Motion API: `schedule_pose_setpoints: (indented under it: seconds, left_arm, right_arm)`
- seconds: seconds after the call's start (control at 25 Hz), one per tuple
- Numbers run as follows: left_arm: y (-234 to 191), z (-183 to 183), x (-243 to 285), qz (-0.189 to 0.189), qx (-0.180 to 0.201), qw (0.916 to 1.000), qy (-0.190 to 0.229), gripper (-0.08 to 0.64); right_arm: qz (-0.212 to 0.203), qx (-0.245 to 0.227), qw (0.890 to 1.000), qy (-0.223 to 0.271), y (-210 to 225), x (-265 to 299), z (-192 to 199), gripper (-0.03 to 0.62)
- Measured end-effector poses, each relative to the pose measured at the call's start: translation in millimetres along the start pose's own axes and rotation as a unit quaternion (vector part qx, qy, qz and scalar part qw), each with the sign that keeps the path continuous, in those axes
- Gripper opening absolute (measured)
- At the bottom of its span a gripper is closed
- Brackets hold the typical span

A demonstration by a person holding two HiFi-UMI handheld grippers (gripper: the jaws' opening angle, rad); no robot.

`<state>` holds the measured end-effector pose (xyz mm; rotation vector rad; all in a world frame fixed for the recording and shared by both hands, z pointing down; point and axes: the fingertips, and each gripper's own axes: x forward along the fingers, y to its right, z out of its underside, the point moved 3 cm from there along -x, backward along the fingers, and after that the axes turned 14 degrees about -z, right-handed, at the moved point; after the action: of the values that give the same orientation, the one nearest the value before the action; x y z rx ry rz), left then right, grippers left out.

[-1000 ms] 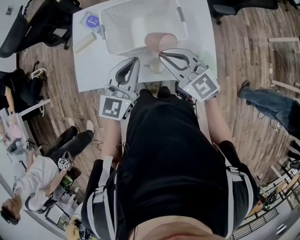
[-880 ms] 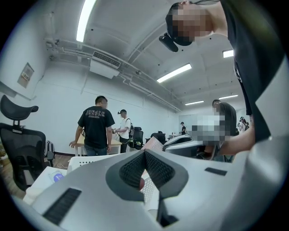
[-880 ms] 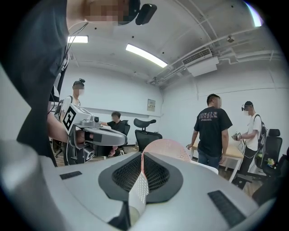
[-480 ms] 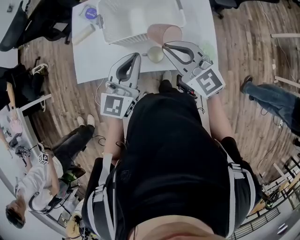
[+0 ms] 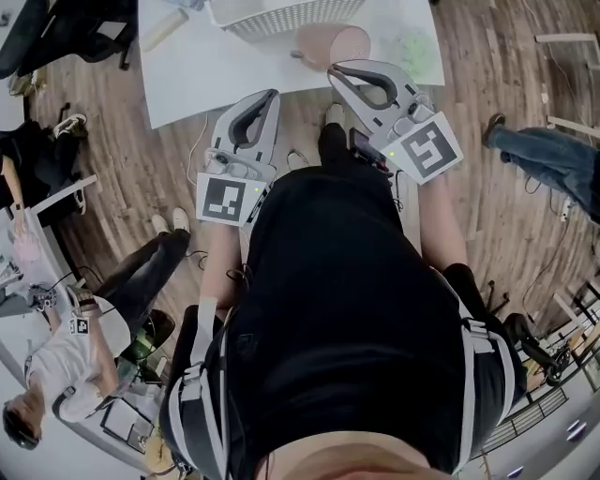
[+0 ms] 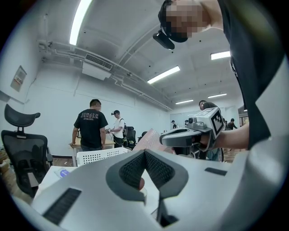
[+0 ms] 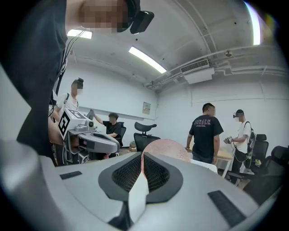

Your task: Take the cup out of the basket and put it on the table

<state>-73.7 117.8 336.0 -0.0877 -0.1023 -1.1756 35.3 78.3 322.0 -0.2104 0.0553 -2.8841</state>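
A pink cup hangs on its side over the white table, just in front of the white basket. My right gripper is shut on the cup's rim. In the right gripper view the cup bulges just past the closed right gripper. My left gripper is shut and holds nothing, at the table's near edge. The left gripper view looks over the left gripper at the cup, the right gripper and the basket.
A pale cylinder lies on the table's left part and a green patch marks its right part. Wooden floor surrounds the table. Office chairs and several standing people fill the room behind.
The right gripper has carried the cup from the basket's front edge towards me, over the table. The head view has tipped down, so table and basket slid to the top edge.
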Motion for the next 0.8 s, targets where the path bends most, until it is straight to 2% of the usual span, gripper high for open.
schedule_pose_setpoints:
  seconds: [0.36, 0.56, 0.8]
  left_arm:
    - [20.8, 2.8, -58.8, 0.025, -0.002, 0.9997, 0.001, 0.017]
    - [20.2, 3.4, -71.9, 0.009, 0.000, 0.9999, 0.008, 0.017]
    - [35.0, -4.9, -60.8, -0.016, -0.011, 0.9997, 0.017, 0.017]
  right_arm:
    - [0.026, 0.026, 0.999, 0.007, -73.8, -25.5, -0.3, 0.031]
    - [0.019, 0.018, 0.999, 0.022, -83.1, -30.6, -4.6, 0.031]
    - [-0.004, 0.009, 1.000, 0.027, -79.4, -50.5, -10.1, 0.031]
